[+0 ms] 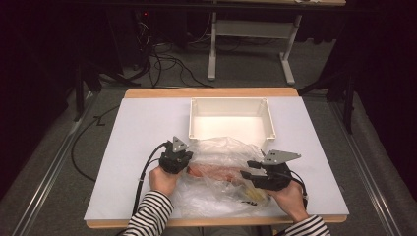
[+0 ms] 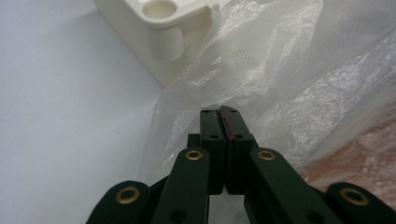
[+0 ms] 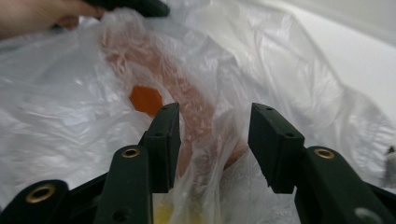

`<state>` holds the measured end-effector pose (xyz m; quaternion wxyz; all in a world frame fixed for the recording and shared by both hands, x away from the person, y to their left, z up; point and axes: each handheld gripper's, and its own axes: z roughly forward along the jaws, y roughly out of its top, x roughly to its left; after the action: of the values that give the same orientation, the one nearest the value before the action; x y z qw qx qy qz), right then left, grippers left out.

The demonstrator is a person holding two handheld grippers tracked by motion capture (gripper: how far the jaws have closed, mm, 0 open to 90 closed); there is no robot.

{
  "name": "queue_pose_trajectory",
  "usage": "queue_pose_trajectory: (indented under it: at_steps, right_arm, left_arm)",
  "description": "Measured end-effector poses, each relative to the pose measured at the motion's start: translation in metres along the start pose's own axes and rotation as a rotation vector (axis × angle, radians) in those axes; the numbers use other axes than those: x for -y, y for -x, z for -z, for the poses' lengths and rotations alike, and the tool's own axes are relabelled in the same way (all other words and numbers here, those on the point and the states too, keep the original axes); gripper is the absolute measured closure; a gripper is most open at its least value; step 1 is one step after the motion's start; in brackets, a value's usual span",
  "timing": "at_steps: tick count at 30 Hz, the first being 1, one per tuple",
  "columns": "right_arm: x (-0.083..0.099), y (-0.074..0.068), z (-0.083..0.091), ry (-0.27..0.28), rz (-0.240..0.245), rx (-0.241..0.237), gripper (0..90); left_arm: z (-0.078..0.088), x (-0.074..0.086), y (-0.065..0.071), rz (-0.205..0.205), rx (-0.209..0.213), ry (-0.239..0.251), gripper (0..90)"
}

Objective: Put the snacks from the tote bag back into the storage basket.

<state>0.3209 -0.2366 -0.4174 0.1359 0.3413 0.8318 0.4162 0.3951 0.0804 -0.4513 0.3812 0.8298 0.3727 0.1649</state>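
- A clear plastic bag lay crumpled on the white table, toward the six o'clock edge, just in front of the person.
- Inside it sat a long orange thing, a carrot by the look of it, lying across from nine to three o'clock; something yellow showed lower down in the bag, too blurred to name.
- A white tub stood at twelve o'clock from the bag, its near wall touching or just beside the plastic.
- The left gripper was at the bag's nine o'clock side; in the left gripper view its jaws were pressed together, and they seemed to pinch a fold of the film between them.
- The right gripper was at the three o'clock side; its jaws stood apart, with a pleat of plastic rising between them and not squeezed by the pads.
- I judged the bag very light, limp and slippery: it would sag and slide rather than hold a shape, and thin film tears if dragged hard.
- The carrot looked stiff and the heavier part, so it would roll toward whichever end dropped.
- A good hold seemed a gathered fold near the mouth or edge, well bunched, rather than one taut single layer.
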Motion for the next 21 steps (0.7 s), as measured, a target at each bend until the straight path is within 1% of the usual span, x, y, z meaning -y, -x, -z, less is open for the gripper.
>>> queue_pose_trajectory:
  at_steps: [2,3,5,6,8,9,10,13,16,18,21]
  right_arm:
    - [0.003,0.001,-0.007,-0.021,-0.001,-0.017,67.2]
    - [0.003,0.001,-0.010,-0.029,0.006,-0.019,73.6]
    - [0.003,0.001,-0.012,-0.035,0.015,-0.028,86.2]
    - [0.002,0.001,-0.012,-0.033,0.021,-0.027,89.4]
    - [-0.001,0.001,-0.010,-0.027,0.023,-0.007,90.0]
    - [-0.004,0.003,-0.008,-0.010,0.029,0.010,90.0]
    - [-0.004,0.003,-0.008,-0.010,0.029,0.010,90.0]
    - [-0.008,0.008,-0.003,0.019,0.018,0.040,90.0]
    - [-0.011,0.016,-0.002,0.031,0.001,0.075,90.0]
    - [-0.010,0.022,-0.004,0.026,-0.014,0.092,90.0]
    - [-0.008,0.031,-0.011,0.009,-0.041,0.102,90.0]
  left_arm:
    - [0.003,0.001,0.000,-0.003,0.001,0.005,88.7]
    - [0.003,0.001,-0.001,-0.003,-0.002,0.009,88.7]
    - [0.006,0.001,-0.001,-0.012,-0.004,0.012,88.8]
    - [0.007,0.001,-0.001,-0.014,-0.003,0.014,88.8]
    - [0.010,0.001,-0.001,-0.014,-0.004,0.025,88.9]
    - [0.011,0.001,-0.001,-0.015,-0.006,0.026,88.9]
    - [0.011,0.001,-0.001,-0.016,-0.006,0.028,88.9]
    - [0.013,0.001,-0.001,-0.022,-0.006,0.038,88.9]
    - [0.014,0.001,0.000,-0.023,-0.005,0.050,88.6]
    - [0.014,0.001,0.001,-0.030,-0.004,0.052,87.9]
    - [0.013,0.001,0.002,-0.036,-0.002,0.052,87.9]
